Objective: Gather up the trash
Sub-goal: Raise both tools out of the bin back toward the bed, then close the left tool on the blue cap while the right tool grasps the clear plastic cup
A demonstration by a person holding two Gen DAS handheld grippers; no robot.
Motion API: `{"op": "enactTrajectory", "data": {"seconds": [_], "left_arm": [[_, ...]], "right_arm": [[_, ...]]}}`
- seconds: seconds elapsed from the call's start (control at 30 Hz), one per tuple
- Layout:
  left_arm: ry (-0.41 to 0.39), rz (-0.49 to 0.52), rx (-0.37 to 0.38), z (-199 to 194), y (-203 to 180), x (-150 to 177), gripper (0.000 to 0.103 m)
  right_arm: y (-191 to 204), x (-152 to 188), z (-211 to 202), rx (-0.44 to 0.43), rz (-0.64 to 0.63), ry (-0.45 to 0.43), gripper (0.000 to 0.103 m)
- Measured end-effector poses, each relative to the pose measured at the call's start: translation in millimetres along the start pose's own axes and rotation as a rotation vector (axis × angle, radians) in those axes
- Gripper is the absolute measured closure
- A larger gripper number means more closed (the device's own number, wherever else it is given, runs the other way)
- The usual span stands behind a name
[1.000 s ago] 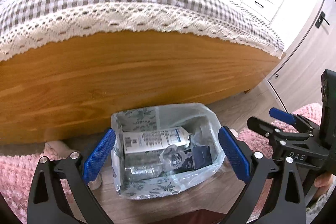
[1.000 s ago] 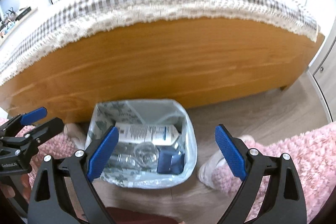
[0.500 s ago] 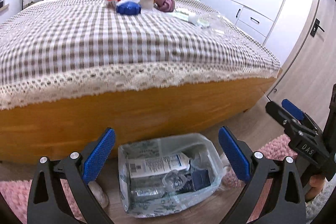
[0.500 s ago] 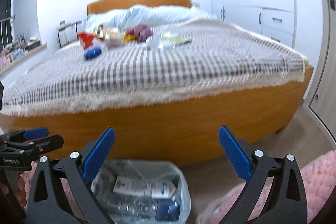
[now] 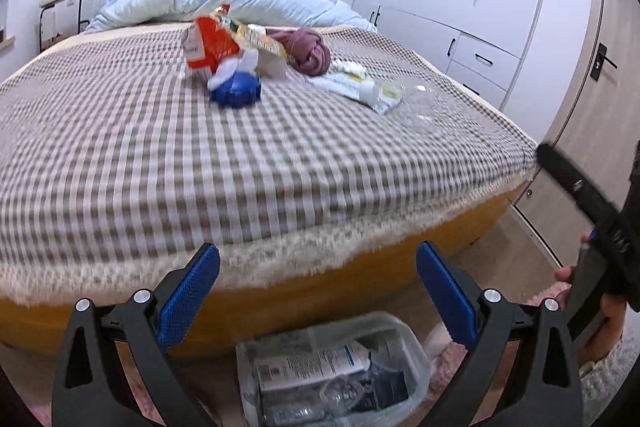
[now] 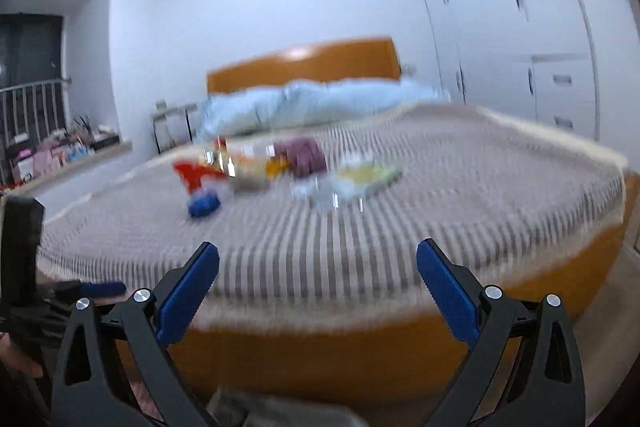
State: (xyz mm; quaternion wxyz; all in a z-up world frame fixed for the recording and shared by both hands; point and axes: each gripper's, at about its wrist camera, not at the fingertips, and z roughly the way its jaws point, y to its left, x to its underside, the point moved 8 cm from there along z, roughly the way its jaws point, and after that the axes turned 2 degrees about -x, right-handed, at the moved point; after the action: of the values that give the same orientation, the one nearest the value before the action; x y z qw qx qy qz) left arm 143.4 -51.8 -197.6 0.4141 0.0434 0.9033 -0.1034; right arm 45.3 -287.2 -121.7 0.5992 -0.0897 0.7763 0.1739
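On the bed (image 5: 280,163), toward the headboard end and near the middle of its width, the trash lies in 1 loose cluster. Going left to right: a red carton (image 5: 210,47) with a yellow wrapper (image 5: 256,35) leaning on it, a blue ball (image 5: 236,91) just in front of the carton, a white box (image 5: 272,65) beside it, a purple cloth knot (image 5: 308,51), then white wrappers (image 5: 360,89) and a clear plastic piece (image 5: 416,99) nearest the bed's right edge. The purple knot looks like clothing, not trash, though that is a guess.

The bag (image 5: 332,363) sits on the floor against the bed's foot, already holding a white tube and dark packaging.

The left gripper (image 5: 318,287) is spread wide with nothing between its pads, hanging above the bag and aimed across the bed. The right gripper (image 6: 318,287) is equally wide and empty; its view is blurred.

The step in hand seems to be reaching for the next piece. To do it well, each gripper should take what lies on its own side: left for the ball or carton, right for the wrappers. Come in low over the bedspread and pinch the thin wrappers at a raised fold, since flat film will slip. Avoid snagging the checked cloth under the pads.
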Motion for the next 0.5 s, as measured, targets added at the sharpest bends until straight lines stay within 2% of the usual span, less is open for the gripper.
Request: {"op": "enactTrajectory", "data": {"seconds": [0.2,0.33,0.5], "left_arm": [[-0.050,0.020,-0.037,14.6,2.4,-35.3,0.008],[-0.076,0.023,-0.040,26.0,3.5,-63.1,0.008],[-0.103,0.030,-0.061,41.7,6.8,-93.0,0.008]], "right_arm": [[3.8,-26.2,31.6,-0.011,-0.127,-0.002,0.008],[-3.9,-39.3,57.8,-0.001,-0.123,0.002,0.008],[-28.9,-42.6,95.3,0.080,-0.084,0.057,0.008]]}}
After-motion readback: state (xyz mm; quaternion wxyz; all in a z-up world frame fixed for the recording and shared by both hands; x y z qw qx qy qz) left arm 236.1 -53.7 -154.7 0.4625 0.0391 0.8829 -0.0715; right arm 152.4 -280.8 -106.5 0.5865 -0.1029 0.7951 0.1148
